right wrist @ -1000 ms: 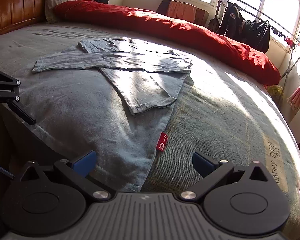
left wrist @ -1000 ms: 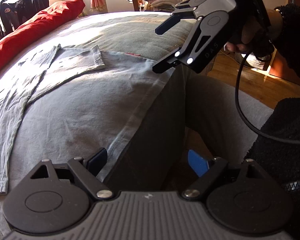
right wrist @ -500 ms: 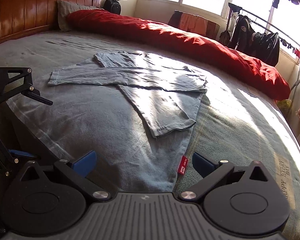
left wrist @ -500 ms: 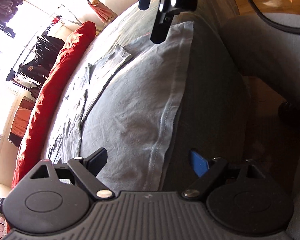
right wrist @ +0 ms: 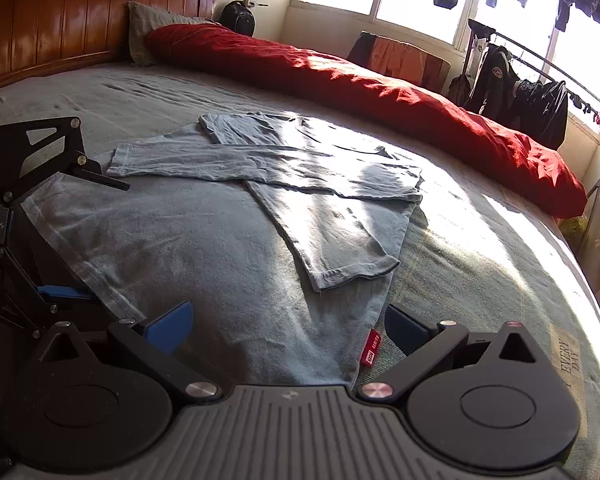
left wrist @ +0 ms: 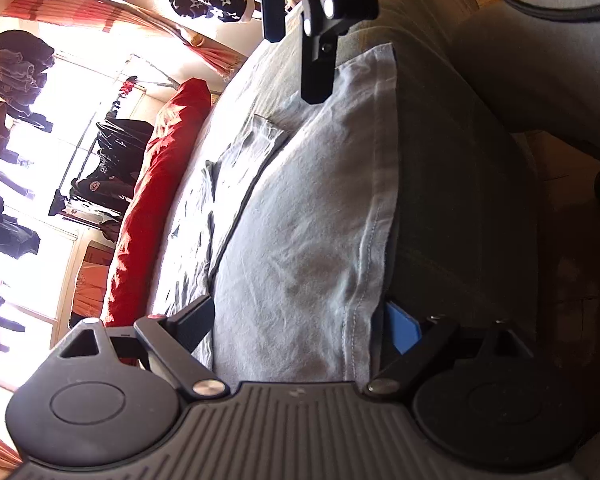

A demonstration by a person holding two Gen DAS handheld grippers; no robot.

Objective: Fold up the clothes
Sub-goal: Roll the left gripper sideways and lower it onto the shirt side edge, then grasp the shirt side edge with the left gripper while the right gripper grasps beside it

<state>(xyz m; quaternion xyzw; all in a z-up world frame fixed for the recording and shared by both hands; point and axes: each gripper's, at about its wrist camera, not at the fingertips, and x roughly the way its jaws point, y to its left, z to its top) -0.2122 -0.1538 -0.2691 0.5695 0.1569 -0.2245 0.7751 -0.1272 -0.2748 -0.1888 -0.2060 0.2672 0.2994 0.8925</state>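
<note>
Grey-blue cotton: the shirt [right wrist: 228,240] is lying flat on the grey bedspread [right wrist: 480,280], sleeves already crossed over the chest, filling the centre of the right wrist view. Its long axis is running from the collar end in the upper middle of that frame down to the hem [left wrist: 364,248] at the lower edge, where the cloth is draping over the side of the bed.

The left gripper [left wrist: 296,328] is sitting at the bottom of its own frame with its jaws opening wide; the hem corner is passing between them, one finger above the cloth and the blue pad [left wrist: 402,330] below the mattress edge, and neither appears to be pressing yet. The right gripper [right wrist: 288,326] is likewise standing released, straddling the other hem corner near the red label [right wrist: 371,350], nothing clamped.

Judgement: each hand is nearest its own corner, and the shirt is extending straight away from both. The coming fold likely depends on both closing on the hem and carrying it along the long axis toward the collar. Risk: pinching bedspread with the shirt.
</note>
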